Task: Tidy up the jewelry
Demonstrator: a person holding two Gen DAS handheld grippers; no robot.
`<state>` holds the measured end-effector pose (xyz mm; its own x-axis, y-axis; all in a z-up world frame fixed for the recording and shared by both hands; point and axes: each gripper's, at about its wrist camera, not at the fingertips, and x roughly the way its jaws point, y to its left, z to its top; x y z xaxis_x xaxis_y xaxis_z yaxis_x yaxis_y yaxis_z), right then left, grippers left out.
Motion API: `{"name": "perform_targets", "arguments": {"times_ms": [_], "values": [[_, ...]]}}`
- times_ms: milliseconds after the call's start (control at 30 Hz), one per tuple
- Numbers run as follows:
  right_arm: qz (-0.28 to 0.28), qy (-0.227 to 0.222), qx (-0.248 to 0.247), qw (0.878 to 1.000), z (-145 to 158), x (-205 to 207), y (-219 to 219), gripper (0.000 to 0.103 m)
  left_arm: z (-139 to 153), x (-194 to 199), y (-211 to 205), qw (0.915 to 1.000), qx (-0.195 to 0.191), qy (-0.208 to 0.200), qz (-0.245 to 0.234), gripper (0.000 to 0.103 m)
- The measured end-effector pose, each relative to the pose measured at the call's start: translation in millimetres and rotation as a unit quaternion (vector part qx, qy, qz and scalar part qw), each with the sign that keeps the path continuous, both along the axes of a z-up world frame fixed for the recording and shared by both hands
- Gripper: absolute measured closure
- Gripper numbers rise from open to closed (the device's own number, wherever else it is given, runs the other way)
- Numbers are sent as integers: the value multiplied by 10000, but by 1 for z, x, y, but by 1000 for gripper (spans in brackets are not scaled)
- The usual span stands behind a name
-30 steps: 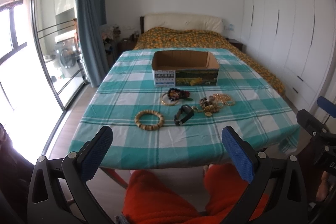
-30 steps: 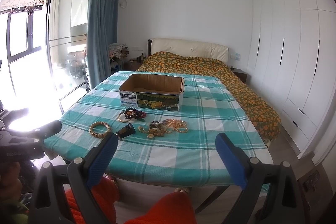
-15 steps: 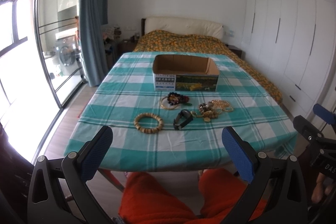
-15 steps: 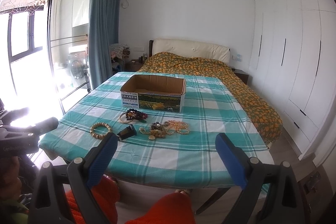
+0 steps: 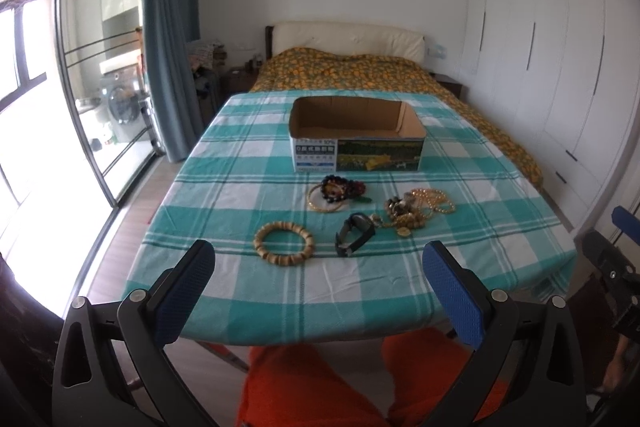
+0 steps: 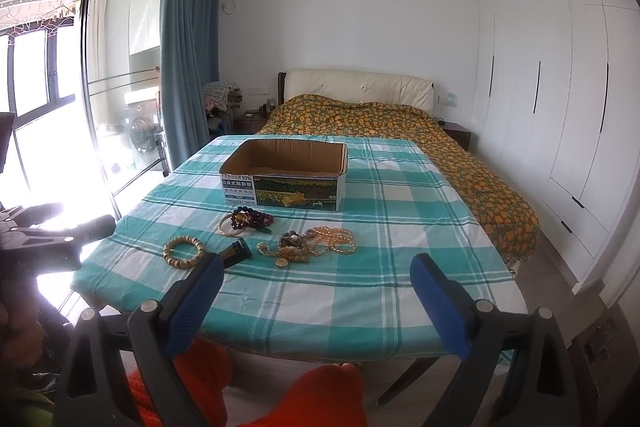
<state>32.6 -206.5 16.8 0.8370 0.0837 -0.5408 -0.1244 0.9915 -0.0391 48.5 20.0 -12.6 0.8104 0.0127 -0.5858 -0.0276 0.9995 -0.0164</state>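
An open cardboard box (image 5: 356,139) (image 6: 286,179) stands mid-table on the teal checked cloth. In front of it lie a wooden bead bracelet (image 5: 285,243) (image 6: 184,251), a black watch (image 5: 355,234) (image 6: 236,253), a dark bead bracelet with a gold bangle (image 5: 336,191) (image 6: 244,221), and a heap of gold necklaces (image 5: 416,211) (image 6: 316,243). My left gripper (image 5: 318,283) is open and empty, short of the table's near edge. My right gripper (image 6: 316,291) is open and empty, also short of the near edge.
The table (image 5: 480,163) stands at the foot of a bed with an orange patterned cover (image 5: 360,75). White wardrobes (image 6: 560,107) line the right wall. A glass sliding door and blue curtain (image 6: 184,59) are on the left. Orange-clad knees (image 5: 320,383) are below the grippers.
Both grippers have moved a little closer to the table and stayed open. Nothing on the table has moved.
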Motion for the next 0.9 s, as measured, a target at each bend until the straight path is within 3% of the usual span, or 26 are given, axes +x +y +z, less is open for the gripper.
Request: {"name": "perform_targets", "arguments": {"times_ms": [433, 900], "values": [[-26, 424, 59, 9991, -20, 44, -4, 7, -19, 40, 11, 9994, 216, 220, 176, 0], [-457, 704, 435, 9955, -38, 97, -49, 7, -57, 69, 47, 9951, -19, 809, 571, 0]]}}
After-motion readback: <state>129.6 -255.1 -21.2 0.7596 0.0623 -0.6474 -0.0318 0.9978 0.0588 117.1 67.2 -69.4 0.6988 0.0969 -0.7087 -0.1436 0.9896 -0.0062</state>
